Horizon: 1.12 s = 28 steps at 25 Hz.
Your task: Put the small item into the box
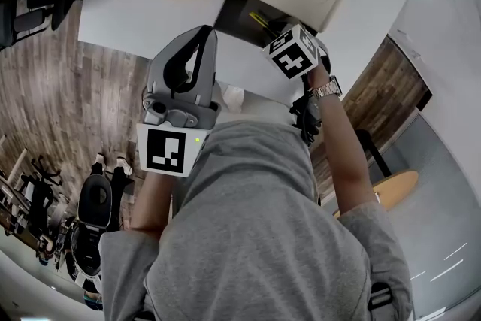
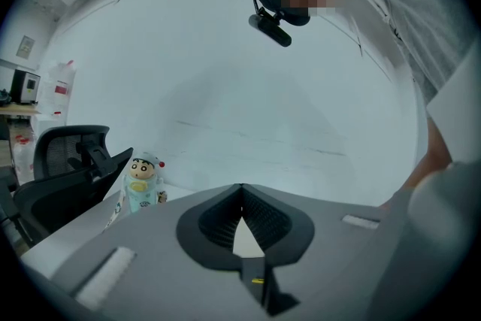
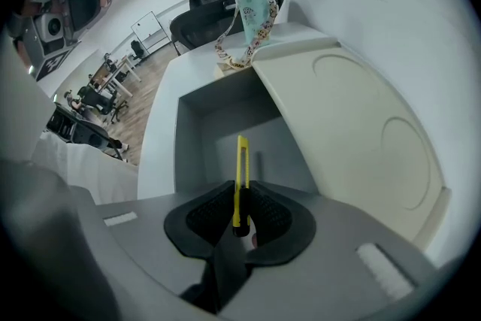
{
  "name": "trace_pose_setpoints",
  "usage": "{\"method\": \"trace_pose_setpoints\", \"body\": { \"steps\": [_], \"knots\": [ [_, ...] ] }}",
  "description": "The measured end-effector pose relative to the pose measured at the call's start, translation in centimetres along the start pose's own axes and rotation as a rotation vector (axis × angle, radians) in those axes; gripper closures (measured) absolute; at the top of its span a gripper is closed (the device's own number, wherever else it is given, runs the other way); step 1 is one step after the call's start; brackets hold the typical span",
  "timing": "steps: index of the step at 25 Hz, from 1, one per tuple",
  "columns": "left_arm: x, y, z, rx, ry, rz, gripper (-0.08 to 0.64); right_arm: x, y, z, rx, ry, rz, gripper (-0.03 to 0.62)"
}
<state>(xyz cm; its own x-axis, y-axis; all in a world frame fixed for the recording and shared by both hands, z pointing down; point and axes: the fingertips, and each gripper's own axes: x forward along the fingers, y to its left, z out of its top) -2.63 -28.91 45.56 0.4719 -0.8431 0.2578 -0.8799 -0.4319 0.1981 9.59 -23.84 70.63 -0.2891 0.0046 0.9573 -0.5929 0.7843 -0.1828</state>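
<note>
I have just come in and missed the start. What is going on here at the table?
A person stands at a white table with a gripper in each hand. The right gripper is shut on a yellow utility knife and holds it over the open box, whose lid is tilted back. The knife is not yet released. The left gripper is shut and empty.
</note>
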Motion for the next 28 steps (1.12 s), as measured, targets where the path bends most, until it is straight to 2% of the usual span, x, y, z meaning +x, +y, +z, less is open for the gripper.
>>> {"method": "trace_pose_setpoints", "body": {
  "steps": [20,28],
  "knots": [
    [-0.2,0.4,-0.7,-0.009,0.009,0.014,0.557,1.5,-0.4,-0.7,0.004,0.031,-0.010,0.514],
    [-0.1,0.3,-0.4,-0.003,0.007,0.003,0.557,1.3,-0.2,-0.6,0.007,0.026,0.003,0.488]
  ]
}}
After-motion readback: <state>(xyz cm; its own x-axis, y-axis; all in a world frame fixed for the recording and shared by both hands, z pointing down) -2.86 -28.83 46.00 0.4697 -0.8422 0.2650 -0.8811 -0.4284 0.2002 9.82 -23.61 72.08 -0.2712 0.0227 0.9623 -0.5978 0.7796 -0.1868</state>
